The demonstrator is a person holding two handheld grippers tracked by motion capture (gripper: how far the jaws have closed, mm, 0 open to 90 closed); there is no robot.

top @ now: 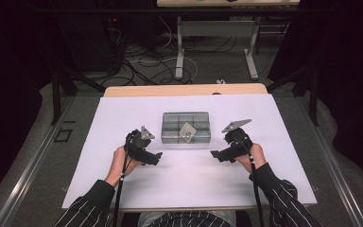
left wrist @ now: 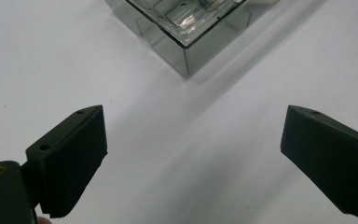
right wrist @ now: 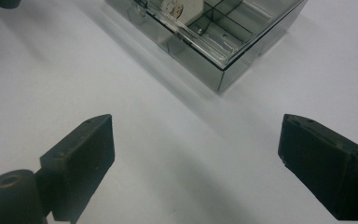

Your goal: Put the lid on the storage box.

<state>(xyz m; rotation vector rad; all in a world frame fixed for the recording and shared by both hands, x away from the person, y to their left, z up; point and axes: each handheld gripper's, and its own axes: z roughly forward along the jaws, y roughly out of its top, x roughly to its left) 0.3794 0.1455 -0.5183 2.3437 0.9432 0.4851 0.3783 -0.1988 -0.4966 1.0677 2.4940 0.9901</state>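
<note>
White table surface (top: 189, 184) covers most of the high view, wood edge at the far side. A clear compartment box (top: 186, 127) sits on it around the middle, lid on, divided inside, a pale flat piece showing in one cell near its centre. Both hands come in from the bottom in striped sleeves. Left gripper (top: 157, 158) sits near the box's near-left corner, apart from it, jaws spread wide with nothing between them; the left gripper view shows the box corner (left wrist: 186, 28) ahead over bare table. Right gripper (top: 214, 154) is near the near-right corner, also apart, jaws wide and empty; the right gripper view has the box (right wrist: 214, 32) ahead and slightly right.
</note>
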